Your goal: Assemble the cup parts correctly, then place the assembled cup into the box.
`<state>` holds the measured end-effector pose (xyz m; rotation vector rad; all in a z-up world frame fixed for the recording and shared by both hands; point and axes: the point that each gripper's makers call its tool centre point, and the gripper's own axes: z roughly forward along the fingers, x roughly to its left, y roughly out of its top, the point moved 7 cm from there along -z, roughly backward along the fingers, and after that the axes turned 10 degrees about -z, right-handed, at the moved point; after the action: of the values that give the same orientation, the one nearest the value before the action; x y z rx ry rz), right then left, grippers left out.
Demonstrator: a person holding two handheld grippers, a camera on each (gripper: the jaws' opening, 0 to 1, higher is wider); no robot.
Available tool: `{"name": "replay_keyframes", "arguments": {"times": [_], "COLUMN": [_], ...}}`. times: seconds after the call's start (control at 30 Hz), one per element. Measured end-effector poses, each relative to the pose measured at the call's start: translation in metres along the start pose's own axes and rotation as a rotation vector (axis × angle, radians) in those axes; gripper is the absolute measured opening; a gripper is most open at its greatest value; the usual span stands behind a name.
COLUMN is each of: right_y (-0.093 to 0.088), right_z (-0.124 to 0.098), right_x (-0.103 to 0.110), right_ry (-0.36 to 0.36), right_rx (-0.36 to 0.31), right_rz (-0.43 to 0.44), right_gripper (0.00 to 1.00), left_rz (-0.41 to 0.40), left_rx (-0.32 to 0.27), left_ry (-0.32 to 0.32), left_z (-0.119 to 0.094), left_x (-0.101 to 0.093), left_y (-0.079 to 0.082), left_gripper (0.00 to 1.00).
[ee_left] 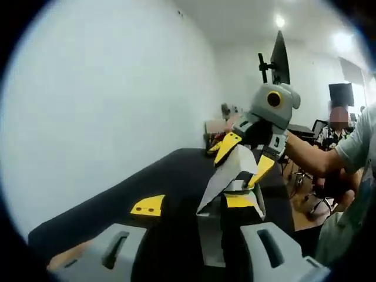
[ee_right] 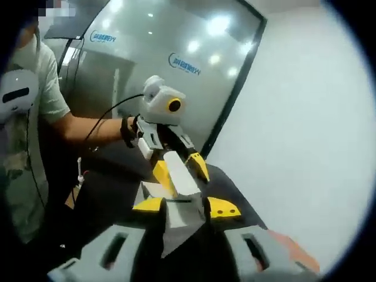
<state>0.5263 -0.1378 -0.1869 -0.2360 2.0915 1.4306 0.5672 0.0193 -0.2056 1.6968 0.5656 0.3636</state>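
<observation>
Two tools meet above the dark table (ee_left: 106,205): the left tool (ee_left: 194,205) and the right tool (ee_right: 185,207) each clench one end of a pale folded cup part (ee_left: 232,170), its long axis running between them.

2 hand-held grippers face each other, tips nearly meeting, jaws parted.

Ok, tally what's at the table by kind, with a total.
Grippers: 2 (left gripper, right gripper)
Grey-white part between them: 1
Black table: 1
Total: 4
</observation>
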Motion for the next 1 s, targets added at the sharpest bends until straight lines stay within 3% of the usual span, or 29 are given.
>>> {"name": "replay_keyframes", "arguments": {"times": [0.23,0.37,0.5,0.57,0.7,0.77,0.9,1.0], "right_y": [0.008,0.008,0.008,0.008,0.01,0.011,0.012,0.012], "right_z": [-0.002,-0.001,-0.002,-0.003,-0.003,-0.003,-0.003,-0.003], "right_x": [0.003,0.003,0.004,0.004,0.006,0.007,0.008,0.009], "right_ry": [0.048,0.062,0.074,0.077,0.093,0.1,0.118,0.127], "right_rx": [0.003,0.019,0.02,0.024,0.034,0.042,0.066,0.074], "right_rz": [0.017,0.016,0.025,0.025,0.023,0.019,0.018,0.023], "right_gripper": [0.27,0.28,0.28,0.28,0.28,0.28,0.28,0.28], "left_rz": [0.024,-0.022,-0.03,-0.032,-0.071,-0.076,-0.105,-0.122], "left_rx": [-0.044,-0.065,-0.079,-0.04,-0.036,-0.045,-0.079,-0.062], "left_ry": [-0.017,-0.133,-0.146,-0.173,-0.206,-0.207,-0.209,-0.222], "left_z": [-0.004,-0.014,-0.022,-0.018,-0.008,-0.003,0.01,0.022], "left_x": [-0.001,-0.01,-0.01,-0.015,-0.02,-0.021,-0.019,-0.02], "left_y": [0.0,-0.003,-0.011,-0.025,-0.044,-0.05,-0.06,-0.067], "left_gripper": [0.34,0.5,0.62,0.67,0.84,0.85,0.78,0.76]}}
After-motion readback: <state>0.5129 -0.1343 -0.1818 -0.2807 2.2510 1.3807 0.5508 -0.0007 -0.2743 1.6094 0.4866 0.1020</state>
